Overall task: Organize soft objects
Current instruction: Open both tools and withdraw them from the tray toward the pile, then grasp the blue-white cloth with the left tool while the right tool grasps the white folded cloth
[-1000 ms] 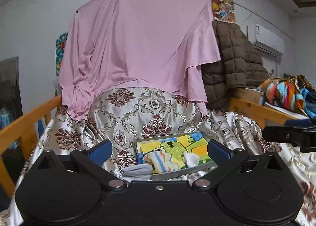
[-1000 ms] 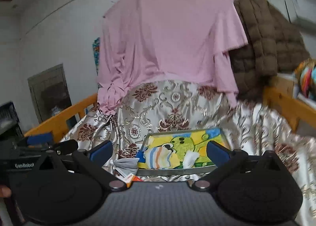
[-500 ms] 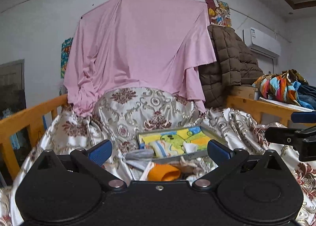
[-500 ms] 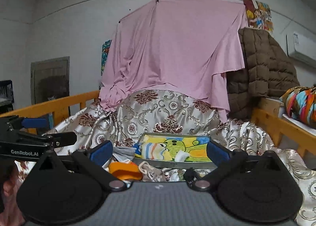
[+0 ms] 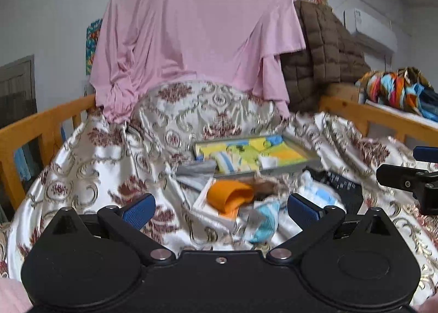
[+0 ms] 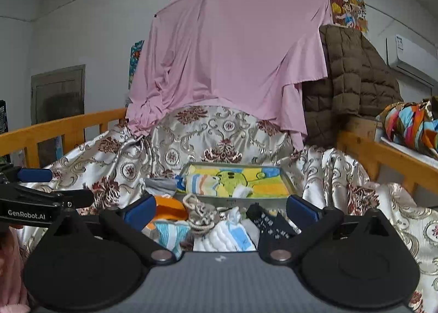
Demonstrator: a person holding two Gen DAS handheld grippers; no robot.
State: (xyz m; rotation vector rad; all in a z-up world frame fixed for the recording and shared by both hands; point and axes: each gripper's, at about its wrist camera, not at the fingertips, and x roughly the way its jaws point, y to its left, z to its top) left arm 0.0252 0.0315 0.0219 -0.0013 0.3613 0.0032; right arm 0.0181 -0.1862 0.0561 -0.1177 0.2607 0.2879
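The bed [image 6: 342, 176], draped in a shiny floral cover, is carrying everything, and the sorting is looking barely begun. Toward the head of the bed, a grey tray [image 6: 287, 184] with a bright cartoon lining is holding only a striped cloth [image 6: 202, 184] and a small white piece [image 6: 241, 191] — the part that seems done. Nearer the foot edge, a loose heap is lying just outside the tray's front rim: a black patterned sock [image 6: 269, 224], a white-and-blue padded piece [image 6: 232, 236], an orange item [image 5: 228, 195], a knotted beige piece [image 6: 201, 214] and a grey cloth [image 5: 195, 172] beside the tray's left corner. Both the left gripper [image 5: 220, 207] and the right gripper [image 6: 221, 209] are hovering over the heap with jaws spread wide apart, gripping nothing — most pieces are left to place.
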